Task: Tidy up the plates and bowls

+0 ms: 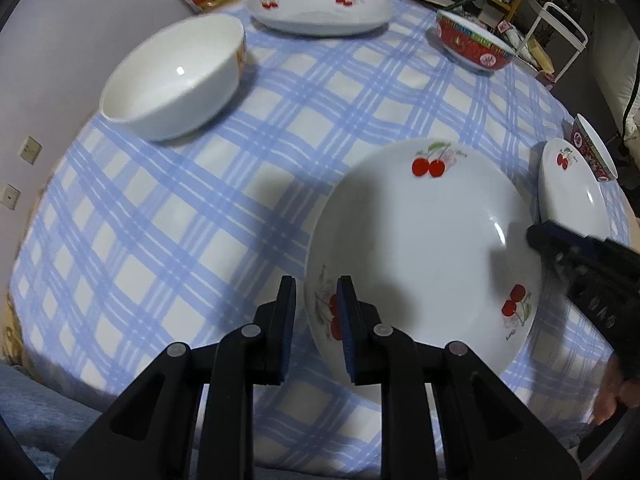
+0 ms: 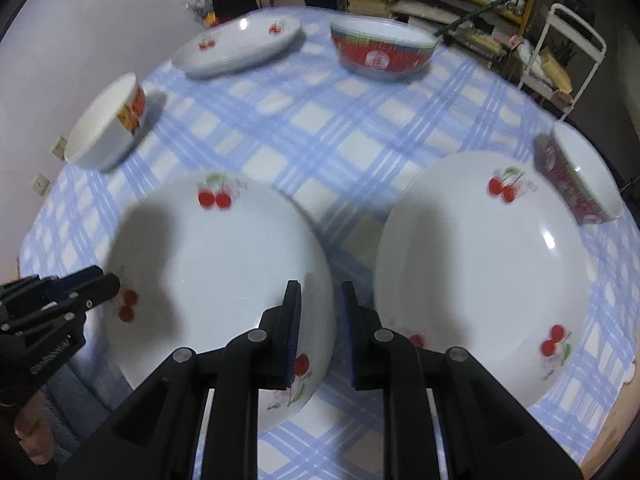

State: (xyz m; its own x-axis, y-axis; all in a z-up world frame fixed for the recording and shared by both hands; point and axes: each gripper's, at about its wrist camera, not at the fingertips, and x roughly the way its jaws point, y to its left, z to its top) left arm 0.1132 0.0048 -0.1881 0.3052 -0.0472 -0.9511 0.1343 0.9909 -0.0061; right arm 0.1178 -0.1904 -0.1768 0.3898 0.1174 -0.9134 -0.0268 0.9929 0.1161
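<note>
Table under blue-checked cloth (image 2: 320,128). On it: three cherry plates (image 2: 480,264), white bowl (image 2: 106,124), two red bowls (image 2: 382,54).

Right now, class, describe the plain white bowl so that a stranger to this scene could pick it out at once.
Start with the round table under the blue checked cloth. Go to its far left edge, next to the cherry plate at the back. There stands the white bowl, deep and plain white inside, with an orange band outside, while the other bowls are red.

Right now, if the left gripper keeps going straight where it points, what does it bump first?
Probably the rim of the near cherry plate, which sits between the left gripper's fingers; it may already touch, since depth is unclear.
</note>
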